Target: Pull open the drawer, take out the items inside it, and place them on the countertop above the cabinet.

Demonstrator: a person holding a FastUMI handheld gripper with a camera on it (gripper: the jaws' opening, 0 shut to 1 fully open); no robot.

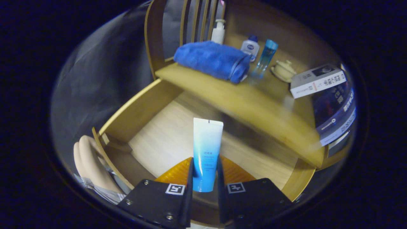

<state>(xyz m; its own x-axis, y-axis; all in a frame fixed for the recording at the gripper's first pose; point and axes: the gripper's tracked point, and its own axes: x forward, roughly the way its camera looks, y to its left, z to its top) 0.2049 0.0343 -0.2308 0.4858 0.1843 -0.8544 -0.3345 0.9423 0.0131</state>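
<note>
So the gripper (205,178) is pinching the tube (206,152) near its lower end, both fingers pressed on its sides, and the tube stands up between them over the open drawer (165,133). It's a soft plastic squeeze tube, white at the flat crimped top fading to blue at the bottom, smooth and a bit glossy. My guess is it's light but squishy and slick, so a hard clamp would just dent it, and holding this low means the long top can wobble. Nearer the middle would probably be steadier.

The drawer is pale wood with a lighter grained bottom, and something orange and ribbed (178,173) sits just behind the fingers. The desk (254,101) above is the same yellowish wood. It already carries a rolled blue towel (213,60), a few bottles (250,47), a small lidded jar (284,70) and a box (318,81), so the bare front strip looks like the landing spot.
</note>
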